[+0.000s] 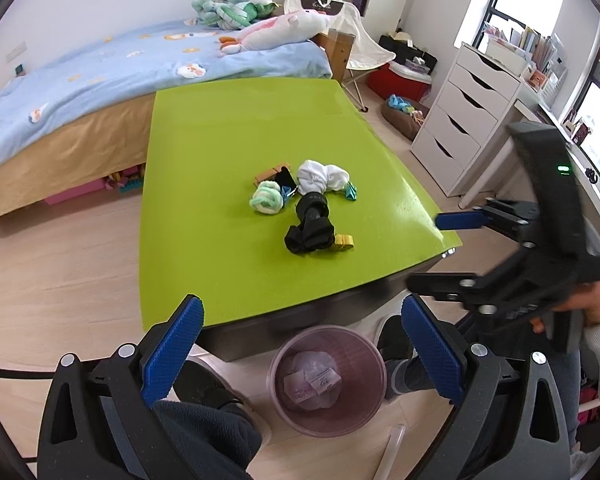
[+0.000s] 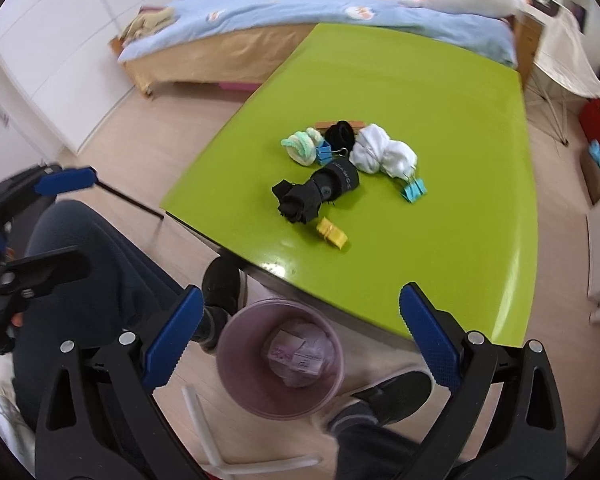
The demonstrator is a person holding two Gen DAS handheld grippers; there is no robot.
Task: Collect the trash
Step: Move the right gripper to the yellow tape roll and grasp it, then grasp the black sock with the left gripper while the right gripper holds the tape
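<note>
Both tongs gape wide and carry nothing: the left gripper and right gripper hang above the pink bin on the floor by the green table, placed to take drops. Paper scraps lie inside; rolled socks and clips sit mid-table

Rolled sock bundles on green table: three; white at 1 o'clock of cluster, black at 6, mint-striped at 10; blue binder clips: two; yellow clip: one; pink bin: one.
</note>
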